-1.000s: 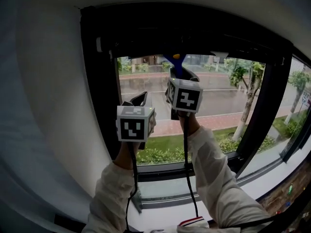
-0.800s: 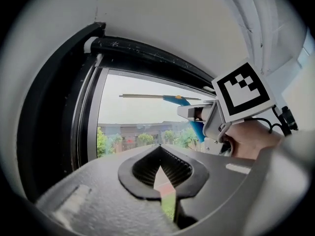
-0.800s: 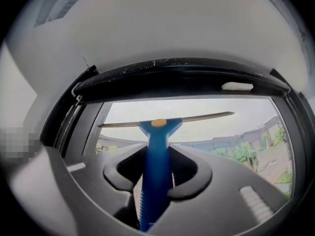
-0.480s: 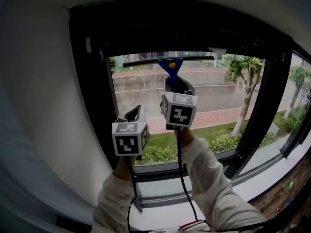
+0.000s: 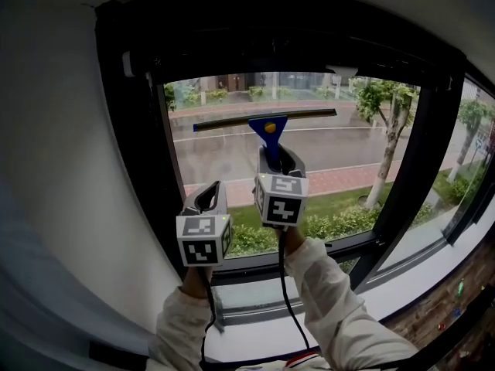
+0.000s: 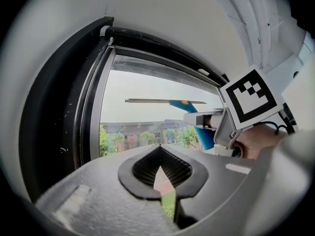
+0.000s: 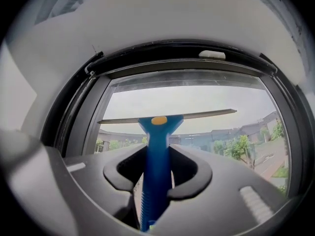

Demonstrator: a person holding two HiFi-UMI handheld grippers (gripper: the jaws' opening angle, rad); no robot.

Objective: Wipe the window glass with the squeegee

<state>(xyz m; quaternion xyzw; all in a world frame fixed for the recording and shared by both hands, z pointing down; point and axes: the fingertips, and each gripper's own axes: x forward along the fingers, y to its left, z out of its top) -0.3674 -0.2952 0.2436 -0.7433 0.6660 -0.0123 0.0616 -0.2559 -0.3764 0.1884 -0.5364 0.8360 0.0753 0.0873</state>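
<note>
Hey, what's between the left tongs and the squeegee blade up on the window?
Only bare window glass. In the left gripper view the empty left tongs sit below the squeegee blade, with nothing but pane across that stretch.

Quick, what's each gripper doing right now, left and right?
Left gripper: closed, holding nothing.
Right gripper: closed on the handle of the blue squeegee.

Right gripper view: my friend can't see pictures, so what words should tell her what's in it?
The right gripper is shut on the blue handle of a squeegee, whose long blade stretches across the upper part of a window. Outside are grey sky, buildings and trees.
</note>
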